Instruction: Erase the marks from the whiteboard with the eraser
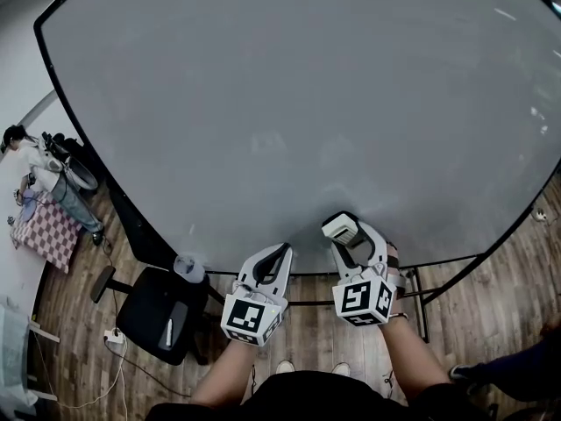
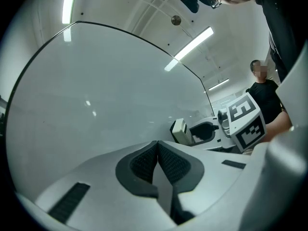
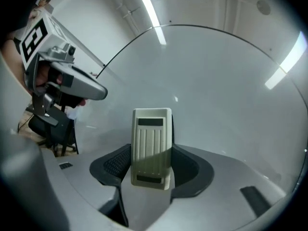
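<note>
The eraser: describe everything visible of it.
The eraser is a cream, plastic-looking rectangular block with rounded corners, lengthwise ribs and two dark slots on its back. It points out along the right gripper's jaws, clamped between them, before the whiteboard's lower part; whether it touches the board cannot be told.

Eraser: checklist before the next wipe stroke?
1. Eraser clamped in right hand-held gripper: ok.
2. Eraser touching whiteboard: cannot tell.
3. Marks to aim at: not ok, none visible on the board.
4. Left hand-held gripper clear of eraser: ok, shut, empty, apart at its side.
5. Eraser over board surface, not past its edge: ok, near the lower edge.
</note>
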Motion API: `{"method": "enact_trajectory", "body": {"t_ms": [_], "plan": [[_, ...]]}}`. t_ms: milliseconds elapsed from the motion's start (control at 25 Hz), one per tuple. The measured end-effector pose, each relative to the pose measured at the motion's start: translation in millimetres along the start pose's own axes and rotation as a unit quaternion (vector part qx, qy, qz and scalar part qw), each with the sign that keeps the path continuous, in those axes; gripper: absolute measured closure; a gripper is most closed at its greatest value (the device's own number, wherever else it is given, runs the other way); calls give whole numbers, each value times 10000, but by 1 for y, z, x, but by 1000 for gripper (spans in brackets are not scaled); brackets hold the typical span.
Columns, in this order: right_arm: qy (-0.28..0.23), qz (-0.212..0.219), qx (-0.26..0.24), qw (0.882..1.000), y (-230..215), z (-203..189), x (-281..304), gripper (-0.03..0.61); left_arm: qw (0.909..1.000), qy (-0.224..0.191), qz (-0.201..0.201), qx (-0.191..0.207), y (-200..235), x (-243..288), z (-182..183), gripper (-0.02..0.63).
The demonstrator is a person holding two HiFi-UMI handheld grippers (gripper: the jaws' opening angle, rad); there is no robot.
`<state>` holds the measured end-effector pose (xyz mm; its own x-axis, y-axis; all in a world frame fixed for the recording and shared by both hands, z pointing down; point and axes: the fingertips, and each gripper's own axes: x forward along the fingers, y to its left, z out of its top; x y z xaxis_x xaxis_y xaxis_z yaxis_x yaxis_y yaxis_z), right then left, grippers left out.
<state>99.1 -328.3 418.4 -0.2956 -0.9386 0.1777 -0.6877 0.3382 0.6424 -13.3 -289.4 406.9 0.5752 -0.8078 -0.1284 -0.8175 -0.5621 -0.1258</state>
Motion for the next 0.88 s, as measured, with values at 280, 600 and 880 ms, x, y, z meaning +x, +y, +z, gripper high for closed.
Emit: {"method": "enact_trajectory", "body": {"t_ms": [280,600,880], "plan": [[-575,-509,1058,9914,-25,6,-41,301,10000,17,-35,-13,-4,0,0,594],[-647,-714,1844,9781,-42,-22,-74,301,9999,28,-158,-60,-18,0,1,595],[-770,-831,2093,9713,-40,-27,-88,302,9996,78,-241,-122,-26,-1,-4,594]]}}
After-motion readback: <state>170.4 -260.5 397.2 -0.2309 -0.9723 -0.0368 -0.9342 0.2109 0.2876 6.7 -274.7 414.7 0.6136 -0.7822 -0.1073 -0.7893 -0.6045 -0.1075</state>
